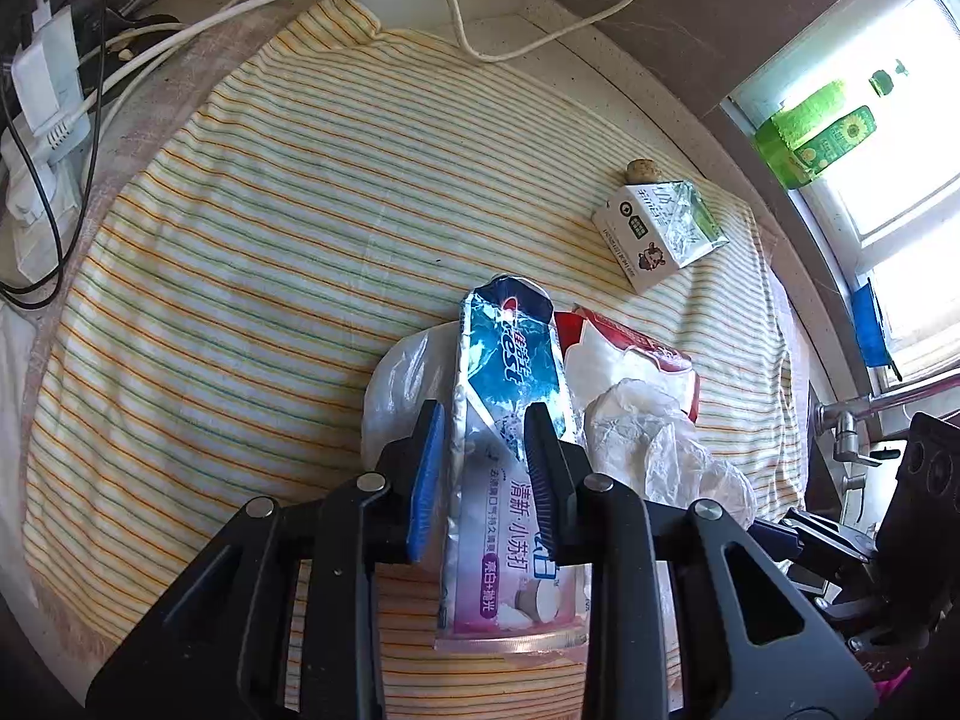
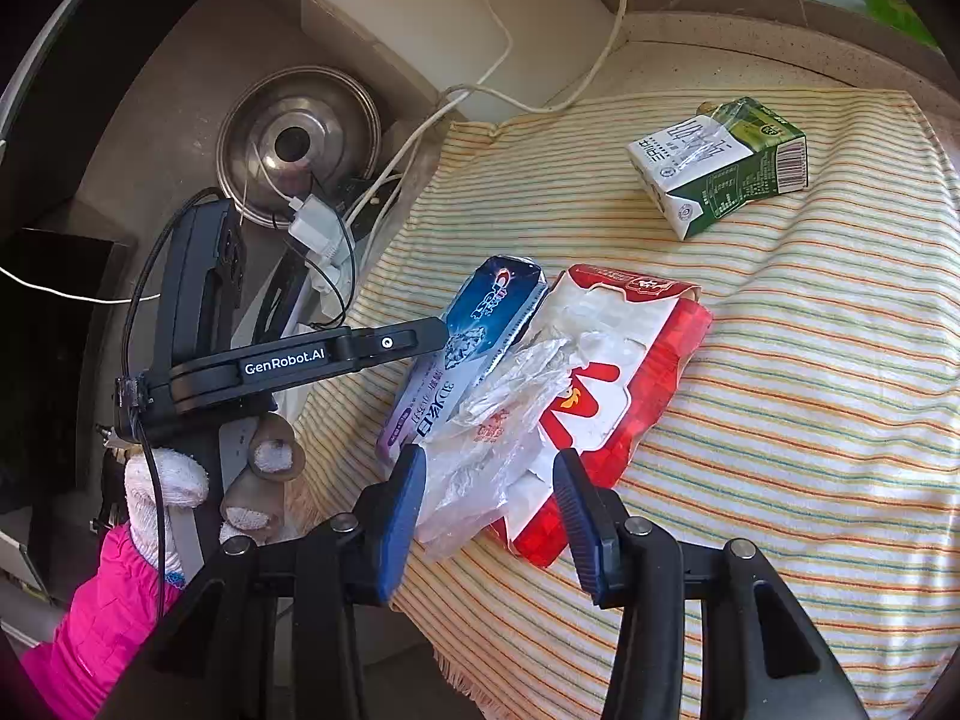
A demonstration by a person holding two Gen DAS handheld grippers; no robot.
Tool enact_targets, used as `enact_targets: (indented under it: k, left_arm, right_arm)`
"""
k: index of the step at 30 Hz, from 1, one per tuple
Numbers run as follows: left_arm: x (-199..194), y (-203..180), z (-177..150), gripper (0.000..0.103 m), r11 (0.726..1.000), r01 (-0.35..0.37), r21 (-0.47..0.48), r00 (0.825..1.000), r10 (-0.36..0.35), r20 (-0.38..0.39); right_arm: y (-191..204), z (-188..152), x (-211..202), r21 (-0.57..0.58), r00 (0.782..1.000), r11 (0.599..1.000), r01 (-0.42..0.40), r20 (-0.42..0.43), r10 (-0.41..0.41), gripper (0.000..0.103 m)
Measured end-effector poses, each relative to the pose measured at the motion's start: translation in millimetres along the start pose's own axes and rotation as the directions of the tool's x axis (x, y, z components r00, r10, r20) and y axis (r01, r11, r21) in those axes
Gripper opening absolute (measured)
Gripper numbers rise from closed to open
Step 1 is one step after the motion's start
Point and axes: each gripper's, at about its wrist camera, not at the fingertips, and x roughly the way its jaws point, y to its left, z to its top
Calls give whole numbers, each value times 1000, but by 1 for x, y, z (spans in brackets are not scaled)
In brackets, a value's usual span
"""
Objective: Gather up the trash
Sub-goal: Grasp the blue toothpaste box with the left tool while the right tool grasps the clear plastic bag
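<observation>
Left gripper [image 1: 483, 468]: jaws straddle the toothpaste box [image 1: 510, 456] on the striped cloth [image 1: 270, 228]; contact cannot be confirmed. Right gripper [image 2: 489, 516]: jaws released around the crumpled plastic film [image 2: 480, 450] on the red wrapper [image 2: 624, 384]. Milk carton [image 2: 720, 165]: far right, well apart.

**Covered, cropped and unreadable**

Between the left jaws, the blue-and-white flattened toothpaste box [image 1: 504, 456] covers most of a clear plastic bag [image 1: 396, 384] — contents unreadable. Beyond the right jaws, crumpled clear film [image 2: 498, 420] hides part of the red-and-white paper packet [image 2: 618, 372]; small print illegible.
</observation>
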Motion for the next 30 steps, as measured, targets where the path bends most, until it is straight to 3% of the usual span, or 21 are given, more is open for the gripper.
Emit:
enact_targets:
  k: [11,15,17,19,21,23,28,29,30]
  left_arm:
    - [6,-2,6,21,999,49,-18,999,-49,-21]
    - [9,-4,7,21,1000,9,-2,1000,-9,-18]
    - [12,-1,7,21,999,35,-16,999,-35,-20]
    - [15,2,10,25,998,51,-45,998,-52,-22]
    - [20,7,13,38,992,91,-90,995,-94,-26]
    - [23,10,17,40,986,114,-123,993,-118,-23]
    - [27,6,25,40,985,118,-123,992,-121,-18]
    - [27,3,26,38,987,113,-117,993,-115,-16]
    - [25,1,26,29,988,110,-111,994,-112,-10]
  right_arm:
    - [1,5,14,-1,1000,1000,-5,-23,5,41]
    - [-1,5,17,7,1000,1000,-5,-28,5,41]
    - [0,5,18,6,1000,1000,-3,-29,3,41]
    - [0,5,18,6,1000,1000,-1,-30,1,41]
    - [0,4,20,9,1000,1000,-1,-31,1,41]
    - [0,3,21,10,999,1000,1,-34,-1,41]
    - [2,4,23,0,999,1000,5,-37,-5,41]
    - [2,4,23,0,999,1000,6,-37,-6,41]
    - [2,4,23,1,999,1000,6,-35,-6,41]
